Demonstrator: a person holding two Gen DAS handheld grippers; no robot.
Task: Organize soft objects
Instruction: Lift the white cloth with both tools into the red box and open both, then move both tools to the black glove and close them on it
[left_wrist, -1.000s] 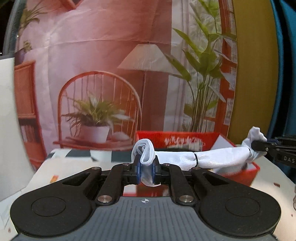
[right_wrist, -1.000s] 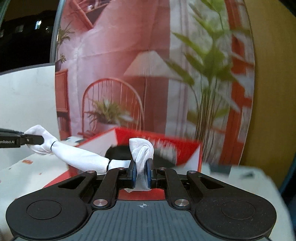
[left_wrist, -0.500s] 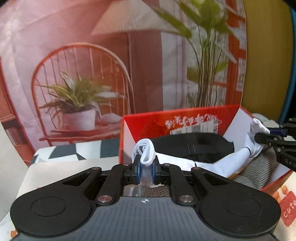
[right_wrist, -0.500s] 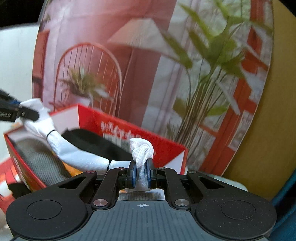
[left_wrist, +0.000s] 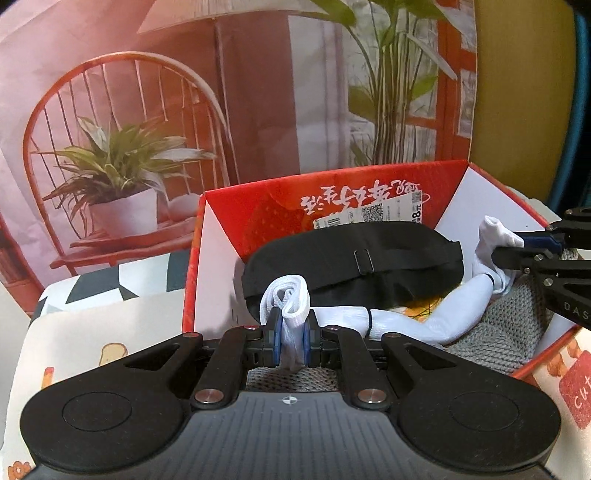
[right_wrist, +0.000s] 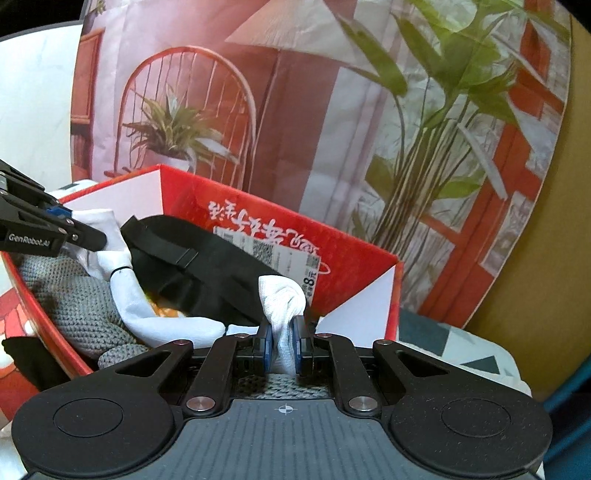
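The left gripper (left_wrist: 291, 341) is clamped on one end of a white sock bundle (left_wrist: 413, 321), and the right gripper (right_wrist: 283, 349) pinches the other, knotted end. Between them the bundle sags in a curve inside the red box (left_wrist: 376, 186), lying over a grey knitted item (left_wrist: 506, 332) on the near right and against a black eye mask (left_wrist: 351, 266) toward the far wall. A small black band (left_wrist: 369, 319) rings the bundle near the left end. Something orange (left_wrist: 421, 308) peeks out under the mask; what it is cannot be made out. The box stands on a patterned cloth (left_wrist: 92, 350) covering the worktop, with a printed backdrop (left_wrist: 147, 110) of a chair and plants behind.
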